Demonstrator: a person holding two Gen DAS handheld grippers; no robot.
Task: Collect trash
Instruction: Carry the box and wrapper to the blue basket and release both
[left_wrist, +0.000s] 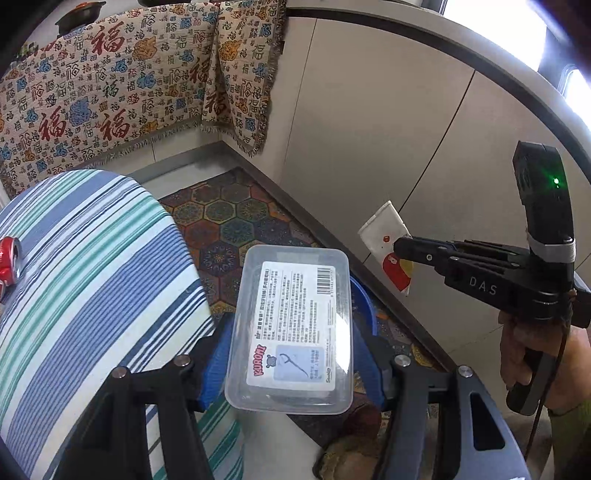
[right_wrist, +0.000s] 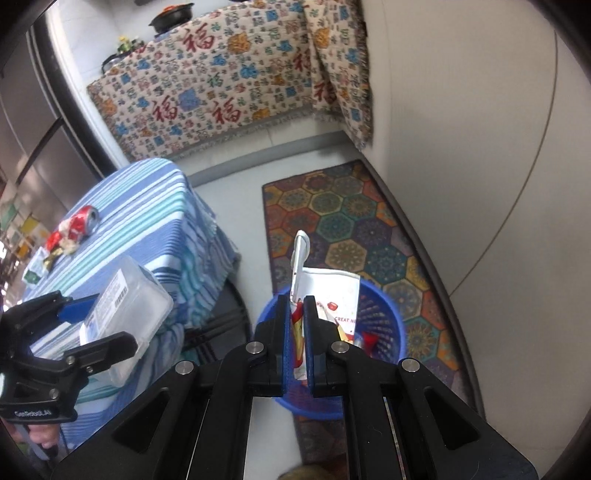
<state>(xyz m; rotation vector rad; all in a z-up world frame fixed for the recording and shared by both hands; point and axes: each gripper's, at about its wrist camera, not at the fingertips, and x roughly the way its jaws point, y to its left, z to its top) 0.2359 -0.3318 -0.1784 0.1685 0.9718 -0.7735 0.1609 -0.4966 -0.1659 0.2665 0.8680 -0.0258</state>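
My left gripper (left_wrist: 291, 354) is shut on a clear plastic box (left_wrist: 291, 328) with a printed label, held in the air beside the striped table; it also shows in the right wrist view (right_wrist: 125, 314). My right gripper (right_wrist: 295, 332) is shut on a white paper wrapper (right_wrist: 301, 266) with red print, held right above the blue trash basket (right_wrist: 384, 321). The wrapper also shows in the left wrist view (left_wrist: 386, 236), pinched by the right gripper (left_wrist: 400, 247). The basket holds another white wrapper (right_wrist: 340, 295) and a red scrap.
A table with a blue striped cloth (right_wrist: 147, 221) carries a crushed red can (right_wrist: 83, 221) and small wrappers (right_wrist: 55, 243). A hexagon-patterned rug (right_wrist: 351, 221) lies under the basket. Pale cabinets (left_wrist: 369, 110) stand to the right. A patterned cloth (right_wrist: 221, 92) hangs behind.
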